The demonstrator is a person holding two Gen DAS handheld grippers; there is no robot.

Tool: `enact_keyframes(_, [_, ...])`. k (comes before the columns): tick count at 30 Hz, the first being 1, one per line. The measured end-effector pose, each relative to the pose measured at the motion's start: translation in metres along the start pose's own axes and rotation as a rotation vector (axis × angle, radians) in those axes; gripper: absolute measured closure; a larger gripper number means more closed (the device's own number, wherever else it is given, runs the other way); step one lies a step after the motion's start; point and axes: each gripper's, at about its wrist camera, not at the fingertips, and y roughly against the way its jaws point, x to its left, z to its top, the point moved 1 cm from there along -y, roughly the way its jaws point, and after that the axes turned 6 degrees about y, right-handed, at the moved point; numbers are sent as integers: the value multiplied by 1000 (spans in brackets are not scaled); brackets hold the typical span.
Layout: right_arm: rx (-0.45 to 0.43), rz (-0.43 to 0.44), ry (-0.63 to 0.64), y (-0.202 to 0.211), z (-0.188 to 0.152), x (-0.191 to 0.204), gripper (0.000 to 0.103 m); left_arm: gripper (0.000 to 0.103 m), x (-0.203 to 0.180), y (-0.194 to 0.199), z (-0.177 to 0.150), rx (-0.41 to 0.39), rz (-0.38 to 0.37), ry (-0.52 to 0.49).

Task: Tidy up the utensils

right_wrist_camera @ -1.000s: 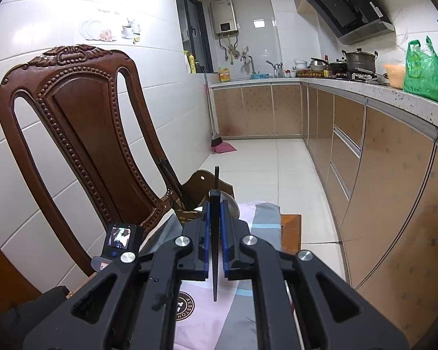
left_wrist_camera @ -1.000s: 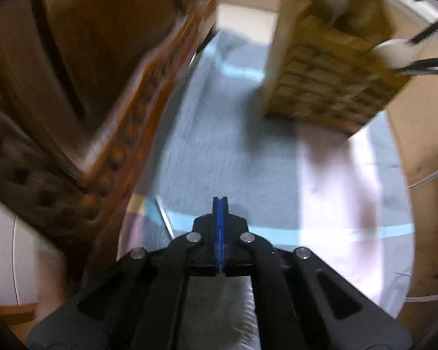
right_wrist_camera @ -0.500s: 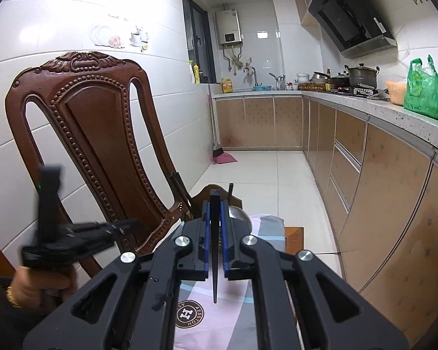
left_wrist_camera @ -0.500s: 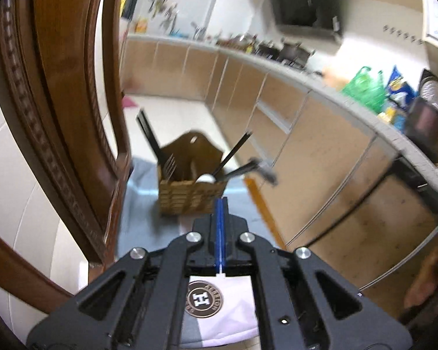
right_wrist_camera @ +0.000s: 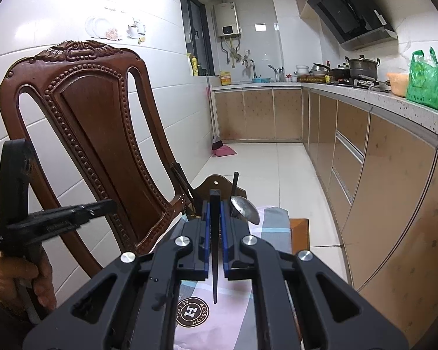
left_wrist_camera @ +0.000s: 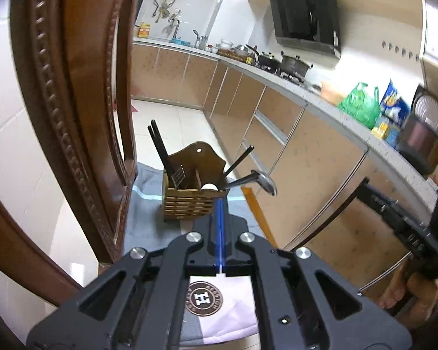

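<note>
right gripper [right_wrist_camera: 215, 204] pinches a black chopstick [right_wrist_camera: 215, 262]; left gripper [left_wrist_camera: 220, 204] closed, empty.

Left tongs [left_wrist_camera: 220, 204] empty, pads pressed together; right tongs [right_wrist_camera: 215, 201] clamped on thin black utensil [right_wrist_camera: 214, 250].

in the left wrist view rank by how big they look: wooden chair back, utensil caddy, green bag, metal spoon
1. wooden chair back, though it is nearest the camera
2. utensil caddy
3. green bag
4. metal spoon
</note>
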Motion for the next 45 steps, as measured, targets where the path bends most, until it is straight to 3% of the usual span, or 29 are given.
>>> enact_keyframes(2, [1,6,-3,-1,-1,0,96,103,3,-1,1,22,8,-3])
enact_keyframes(5, [7,16,-7,-5,-3,0,96,100,8,-23,-9,174,12,-12])
enact_keyframes(6, [9,21,-7,-6,-4,0,96,78,13,-33,-15,212,36,-1])
enact_keyframes(7, [12,27,-8,-8,-5,1,96,41,21,-46,-24,251,88,8])
enact_keyframes(8, [18,35,-9,-11,-7,1,96,30,28,-57,-31,271,128,16])
enact_keyframes(9, [26,45,-9,-14,-9,2,96,29,39,-76,-42,305,181,30])
enact_keyframes(11, [35,57,-14,-20,-13,1,96,37,62,-112,-63,379,282,59])
enact_keyframes(13, [44,70,-22,-26,-18,-1,96,58,82,-143,-82,405,389,89])
enact_keyframes(19, [53,108,-44,-32,-24,-11,96,88,116,-197,-110,438,558,113])
enact_keyframes(23, [56,119,-42,-36,-24,-20,96,92,126,-211,-113,425,615,146])
enact_keyframes(27, [11,141,-54,-37,6,-29,96,97,132,-220,-110,402,640,167])
enact_keyframes(33, [-114,92,-31,-50,81,-32,96,103,136,-243,-108,437,624,160])
enact_keyframes(37, [-177,28,-21,-74,117,-32,96,103,134,-245,-104,413,586,152])
enact_keyframes(39, [-184,-17,-13,-96,125,-33,96,103,132,-238,-99,392,533,161])
enact_keyframes(42, [-155,-18,-50,-132,123,-39,96,103,121,-220,-83,359,436,166])
enact_keyframes(45, [-139,-12,-105,-159,114,-46,96,103,94,-181,-61,270,309,143])
